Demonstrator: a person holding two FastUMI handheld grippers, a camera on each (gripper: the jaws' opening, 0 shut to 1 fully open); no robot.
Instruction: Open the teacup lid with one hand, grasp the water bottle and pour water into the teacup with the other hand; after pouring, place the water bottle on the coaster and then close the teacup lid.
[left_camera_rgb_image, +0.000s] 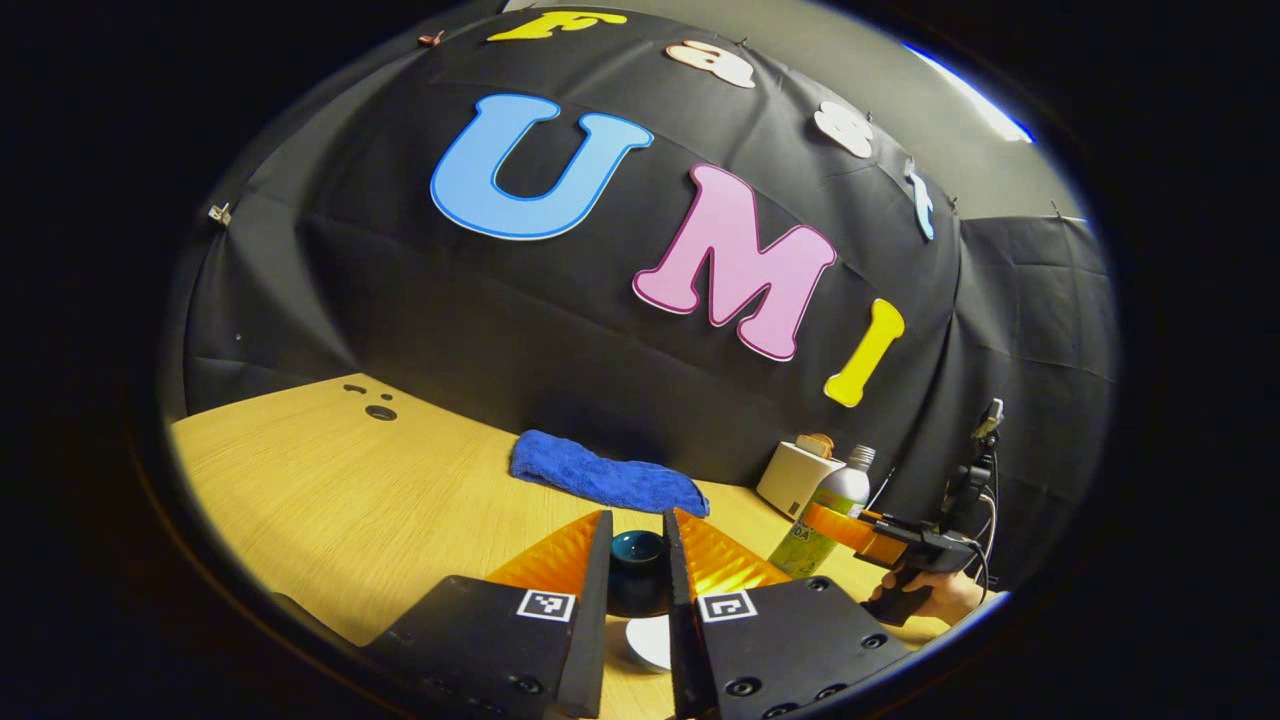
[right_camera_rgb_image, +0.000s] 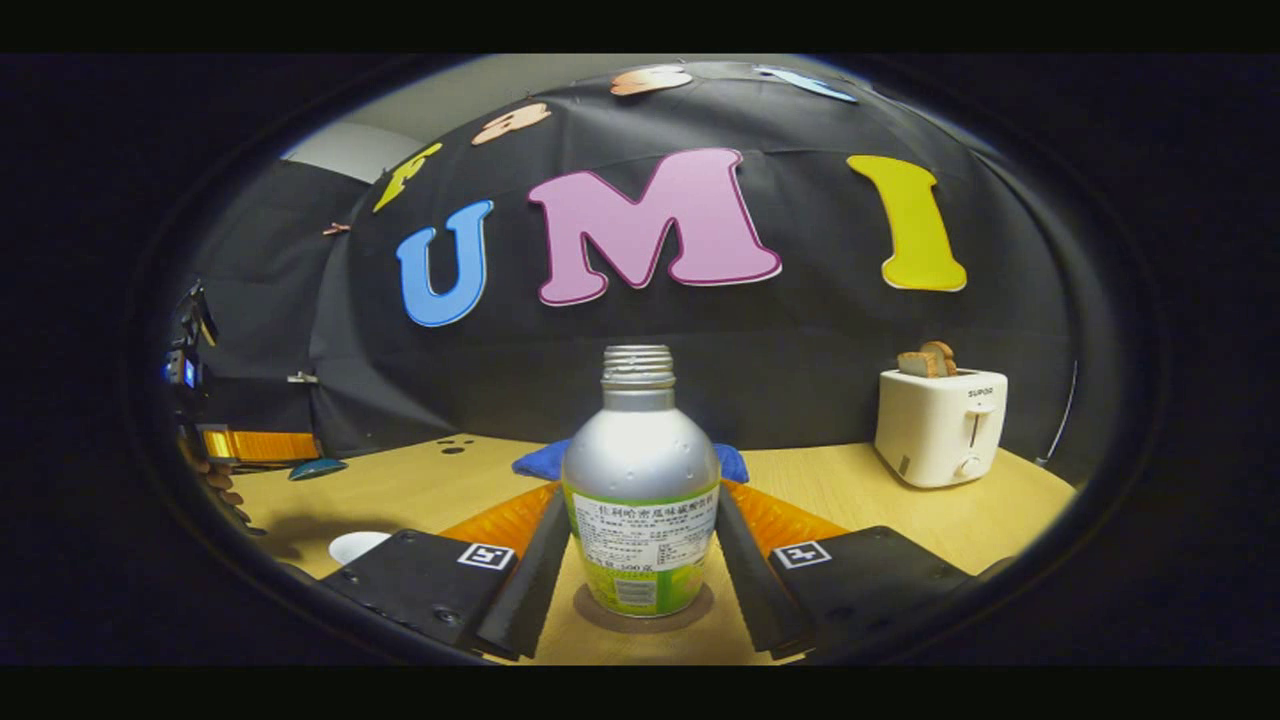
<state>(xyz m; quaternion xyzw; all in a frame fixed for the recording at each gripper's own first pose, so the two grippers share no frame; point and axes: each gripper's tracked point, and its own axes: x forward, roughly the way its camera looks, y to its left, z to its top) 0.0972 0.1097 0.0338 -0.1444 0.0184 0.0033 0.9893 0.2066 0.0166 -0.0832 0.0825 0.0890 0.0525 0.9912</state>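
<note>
My left gripper (left_camera_rgb_image: 638, 528) is shut on the dark teal teacup lid (left_camera_rgb_image: 638, 552) and holds it above the white teacup (left_camera_rgb_image: 650, 642). In the right gripper view the lid (right_camera_rgb_image: 318, 468) hangs up and left of the teacup (right_camera_rgb_image: 355, 546). The silver water bottle (right_camera_rgb_image: 640, 480), green-labelled and uncapped, stands upright on the round brown coaster (right_camera_rgb_image: 690, 612). My right gripper (right_camera_rgb_image: 640, 497) is shut on the bottle, one finger against each side. The left gripper view shows the bottle (left_camera_rgb_image: 838, 492) at the right with the right gripper (left_camera_rgb_image: 850, 528) around it and a hand below.
A folded blue cloth (left_camera_rgb_image: 605, 480) lies by the back wall on the wooden table (left_camera_rgb_image: 330, 480). A white toaster (right_camera_rgb_image: 940, 425) with bread in it stands at the back right. Small holes (left_camera_rgb_image: 380, 411) mark the table's far left.
</note>
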